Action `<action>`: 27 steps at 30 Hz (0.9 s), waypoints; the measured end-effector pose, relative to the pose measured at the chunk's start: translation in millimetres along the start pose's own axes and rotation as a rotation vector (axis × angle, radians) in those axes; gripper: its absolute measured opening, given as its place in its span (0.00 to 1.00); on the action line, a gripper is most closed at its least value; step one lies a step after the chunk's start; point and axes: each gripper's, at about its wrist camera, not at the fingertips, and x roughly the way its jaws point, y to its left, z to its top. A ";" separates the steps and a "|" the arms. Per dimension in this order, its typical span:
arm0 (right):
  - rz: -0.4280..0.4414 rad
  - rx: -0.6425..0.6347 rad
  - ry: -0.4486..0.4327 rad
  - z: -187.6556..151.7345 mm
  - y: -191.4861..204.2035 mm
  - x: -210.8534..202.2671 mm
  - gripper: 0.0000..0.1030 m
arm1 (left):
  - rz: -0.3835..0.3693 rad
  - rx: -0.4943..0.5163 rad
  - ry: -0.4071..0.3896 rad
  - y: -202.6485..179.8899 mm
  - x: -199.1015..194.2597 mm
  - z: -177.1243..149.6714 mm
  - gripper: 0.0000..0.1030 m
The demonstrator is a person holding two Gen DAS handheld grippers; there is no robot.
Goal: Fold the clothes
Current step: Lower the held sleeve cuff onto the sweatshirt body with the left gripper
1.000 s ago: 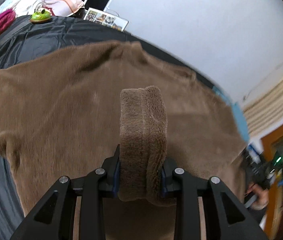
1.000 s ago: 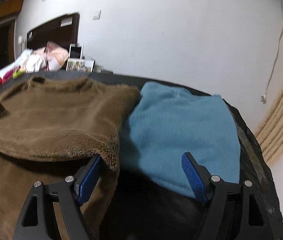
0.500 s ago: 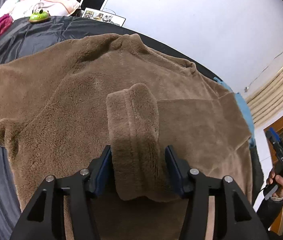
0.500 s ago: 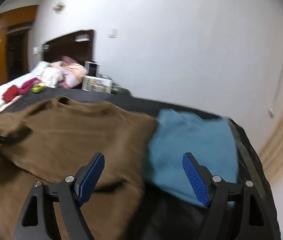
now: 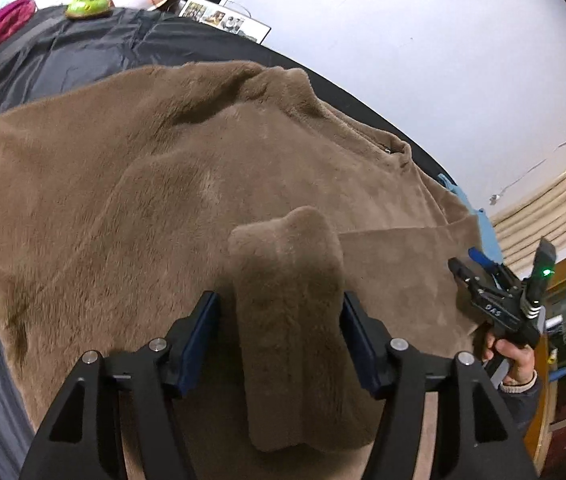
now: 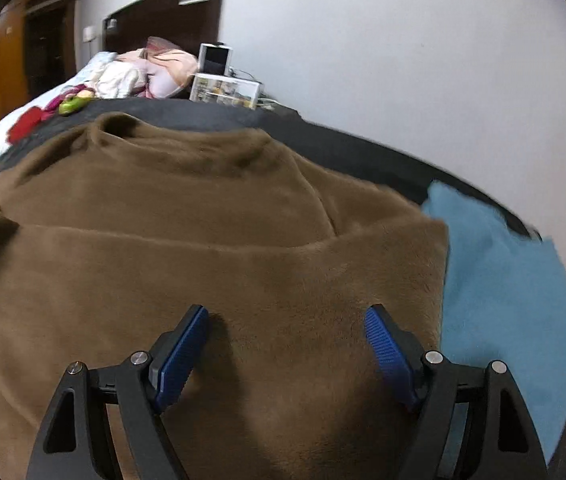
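A brown fleece sweater [image 5: 143, 184] lies spread on a black sheet, with its lower part folded over the body [image 6: 243, 272]. My left gripper [image 5: 279, 312] is open, and the sleeve cuff [image 5: 287, 280] stands loose between its blue pads, touching neither. My right gripper [image 6: 287, 328] is open and empty just above the folded brown layer. It also shows in the left wrist view [image 5: 499, 292], held in a hand at the sweater's right edge.
A blue knit garment [image 6: 503, 280] lies to the right of the sweater. The black sheet [image 5: 83, 56] stretches behind. A green toy [image 5: 85, 4], a pink cloth [image 5: 1, 34], pillows [image 6: 163, 68] and a photo box [image 6: 225, 90] sit at the far end by the white wall.
My left gripper opened and let go of the cuff, which now rests on the sweater. My right gripper moved left from the blue garment to above the brown fold.
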 end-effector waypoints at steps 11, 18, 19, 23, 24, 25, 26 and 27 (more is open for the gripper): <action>-0.126 -0.008 -0.005 -2.6 -0.5 2.9 0.80 | 0.149 0.137 -0.225 -39.1 -35.6 27.8 0.33; -0.187 -0.012 -0.009 -2.9 1.0 1.3 0.80 | 0.462 0.242 -0.132 -34.4 7.3 27.3 0.53; -0.195 -0.017 -0.007 -3.1 1.6 1.5 0.80 | 0.473 0.232 -0.119 -27.3 11.7 27.5 0.56; -0.201 -0.024 -0.003 -2.9 1.4 3.6 0.80 | 0.458 0.195 -0.124 -13.4 8.1 28.3 0.68; -0.203 -0.026 -0.002 -2.4 1.3 4.8 0.80 | 0.454 0.196 -0.132 -14.2 4.4 27.7 0.68; -0.204 -0.027 -0.002 -2.2 1.5 5.7 0.80 | 0.455 0.199 -0.141 -16.0 1.9 26.6 0.68; -0.206 -0.029 -0.001 -2.0 1.8 6.5 0.80 | 0.451 0.203 -0.150 -18.2 -1.6 25.2 0.68; -0.207 -0.030 0.000 -1.8 2.0 7.3 0.80 | 0.440 0.207 -0.159 -21.6 -4.6 23.7 0.68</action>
